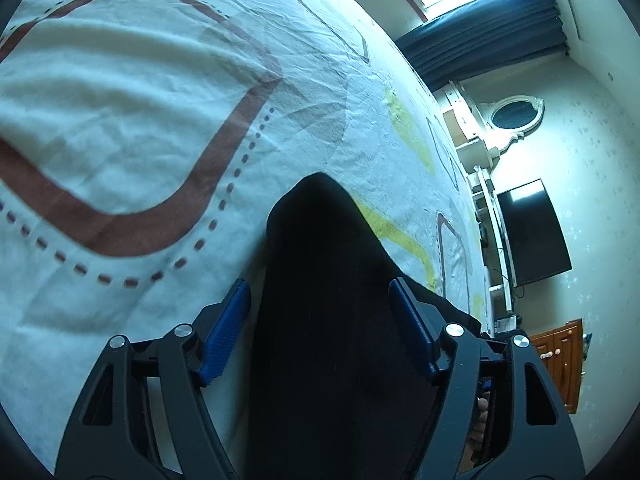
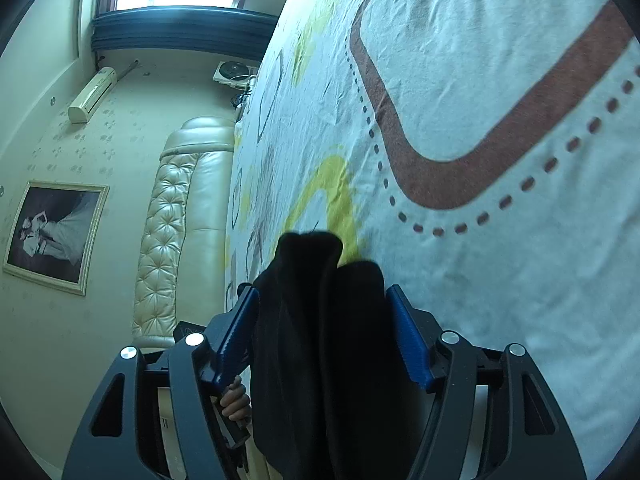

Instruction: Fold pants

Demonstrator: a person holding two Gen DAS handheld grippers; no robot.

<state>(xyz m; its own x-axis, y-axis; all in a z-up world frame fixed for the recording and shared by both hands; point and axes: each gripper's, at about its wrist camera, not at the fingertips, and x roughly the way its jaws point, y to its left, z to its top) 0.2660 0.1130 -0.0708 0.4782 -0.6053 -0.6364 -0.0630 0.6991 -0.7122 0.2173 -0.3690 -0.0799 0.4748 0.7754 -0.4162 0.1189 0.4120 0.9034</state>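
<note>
Black pants (image 1: 332, 320), soft and bunched, fill both spread claws: left claw (image 1: 320, 312) and right claw (image 2: 324, 320) seemingly pinching them, above the wrinkled patterned bedsheet (image 1: 140, 128).

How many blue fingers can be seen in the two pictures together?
4. In the left wrist view, one finger is left of the black pants, one right. In the right wrist view, likewise and.

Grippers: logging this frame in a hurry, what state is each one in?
Left gripper: closed on the black pants, fabric bunched between its fingers.
Right gripper: closed on the black pants too.
</note>
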